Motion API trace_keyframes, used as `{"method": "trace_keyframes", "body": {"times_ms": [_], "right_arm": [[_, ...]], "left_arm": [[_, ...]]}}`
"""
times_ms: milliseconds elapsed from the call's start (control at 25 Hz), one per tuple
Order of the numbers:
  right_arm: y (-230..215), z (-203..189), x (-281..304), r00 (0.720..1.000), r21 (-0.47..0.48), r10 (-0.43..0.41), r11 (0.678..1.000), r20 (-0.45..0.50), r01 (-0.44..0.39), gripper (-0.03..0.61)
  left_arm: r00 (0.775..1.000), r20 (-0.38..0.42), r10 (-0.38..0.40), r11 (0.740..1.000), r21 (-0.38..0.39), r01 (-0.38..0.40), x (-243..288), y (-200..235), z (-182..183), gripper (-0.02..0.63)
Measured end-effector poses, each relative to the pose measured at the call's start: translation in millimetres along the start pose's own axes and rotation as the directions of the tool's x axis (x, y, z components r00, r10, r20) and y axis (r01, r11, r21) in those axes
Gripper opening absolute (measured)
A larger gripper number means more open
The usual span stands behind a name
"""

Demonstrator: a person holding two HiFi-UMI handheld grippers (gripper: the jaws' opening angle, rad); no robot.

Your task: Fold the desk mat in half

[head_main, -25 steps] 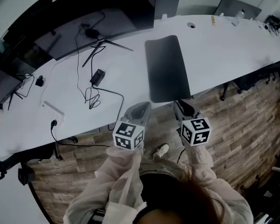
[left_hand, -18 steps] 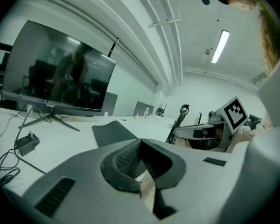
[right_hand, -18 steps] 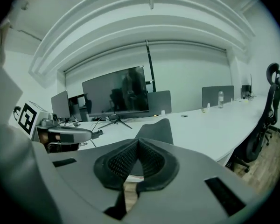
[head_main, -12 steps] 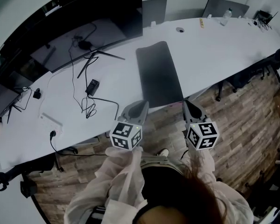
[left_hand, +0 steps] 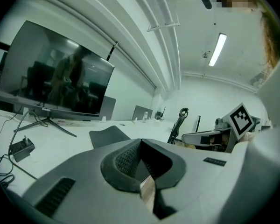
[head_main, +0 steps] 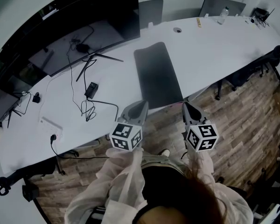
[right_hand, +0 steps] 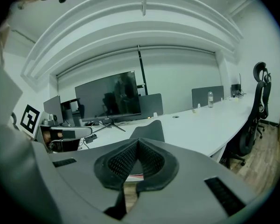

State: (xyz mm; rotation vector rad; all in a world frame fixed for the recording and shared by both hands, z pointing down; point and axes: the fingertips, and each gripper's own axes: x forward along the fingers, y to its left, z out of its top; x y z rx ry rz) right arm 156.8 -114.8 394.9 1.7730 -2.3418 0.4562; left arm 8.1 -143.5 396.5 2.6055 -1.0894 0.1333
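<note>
The dark grey desk mat (head_main: pixel 156 73) lies flat and unfolded on the white desk (head_main: pixel 214 50), its short near edge at the desk's front edge. It also shows in the left gripper view as the mat (left_hand: pixel 109 135) and in the right gripper view as the mat (right_hand: pixel 148 132). My left gripper (head_main: pixel 142 104) hangs just off the desk's front edge, left of the mat's near end. My right gripper (head_main: pixel 185 105) hangs off the edge by the mat's near right corner, not touching it. The left gripper (left_hand: pixel 140 141) and the right gripper (right_hand: pixel 137 141) are both shut with nothing between the pads.
A large monitor (head_main: pixel 84 17) stands at the back left. Cables and a power adapter (head_main: pixel 91 90) lie left of the mat, and a power strip (head_main: pixel 51 123) sits near the front edge. A bottle (head_main: pixel 222 14) is at the far right, and an office chair (right_hand: pixel 259 101) stands on the wooden floor.
My right gripper has drawn back from the mat's near right corner, and its jaws have gone from apart to shut. Both grippers sit slightly higher. The mat has not moved.
</note>
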Motion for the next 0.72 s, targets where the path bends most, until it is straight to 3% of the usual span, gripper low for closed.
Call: {"method": "trace_keyframes", "body": {"times_ms": [720], "right_arm": [[35.0, -16.4, 12.3, 0.998, 0.006, 0.048, 0.999, -0.046, -0.048, 0.014]], "left_arm": [[0.999, -0.038, 0.004, 1.0, -0.021, -0.005, -19.9, 13.3, -16.3, 0.025]]}}
